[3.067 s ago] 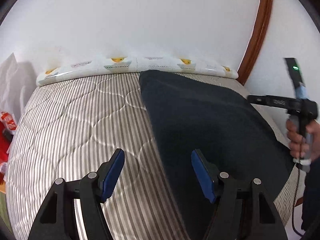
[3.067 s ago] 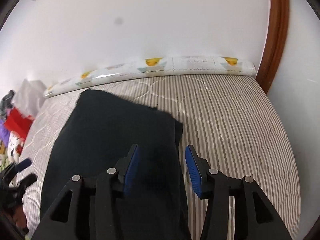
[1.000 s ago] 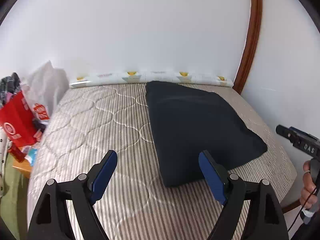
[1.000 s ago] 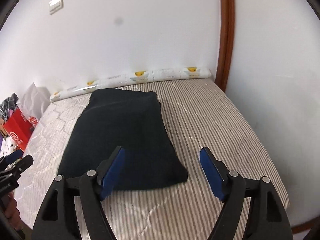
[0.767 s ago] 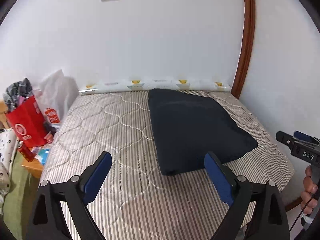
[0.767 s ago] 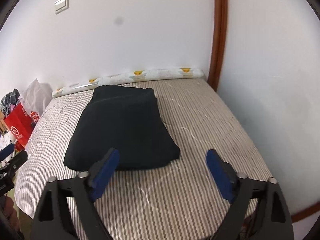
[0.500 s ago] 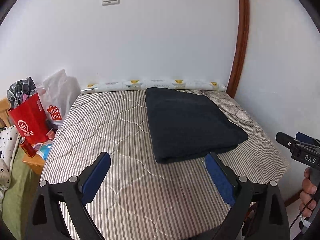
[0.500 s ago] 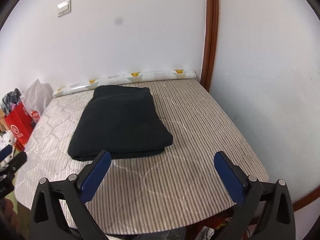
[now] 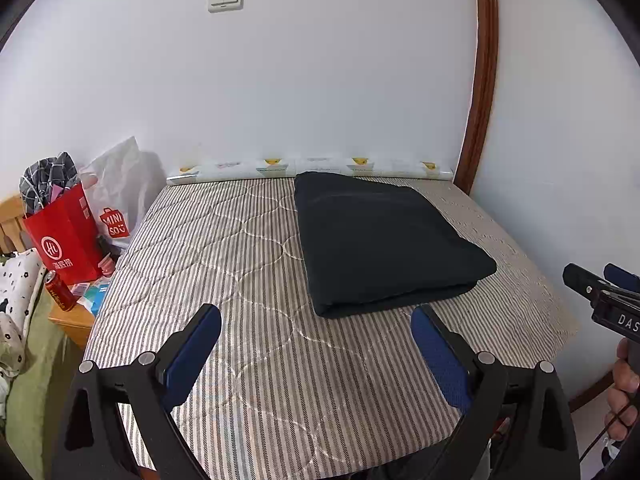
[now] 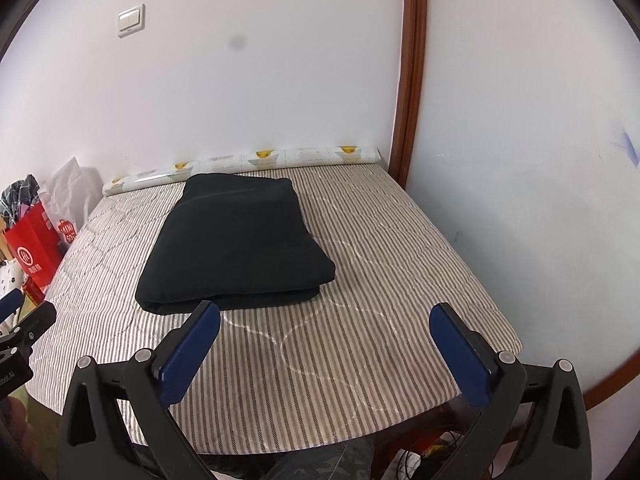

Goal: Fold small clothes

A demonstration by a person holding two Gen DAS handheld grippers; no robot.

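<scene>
A dark folded garment point(image 9: 380, 240) lies in a neat rectangle on the striped quilted table cover point(image 9: 224, 264); it also shows in the right wrist view point(image 10: 236, 240). My left gripper point(image 9: 316, 352) is open and empty, held back over the table's near edge, well short of the garment. My right gripper point(image 10: 324, 344) is open and empty too, near the front edge, its left finger just in front of the garment's near fold. The right gripper's tip shows at the right in the left wrist view point(image 9: 600, 292).
A patterned roll point(image 9: 312, 168) lies along the back wall. A red paper bag point(image 9: 64, 236), a white plastic bag point(image 9: 120, 196) and a red can point(image 9: 58, 290) stand left of the table. A brown wooden door frame point(image 10: 408, 80) rises at the back right corner.
Both grippers have opened wide and pulled back and up from the garment. The folded garment stays on the table, let go.
</scene>
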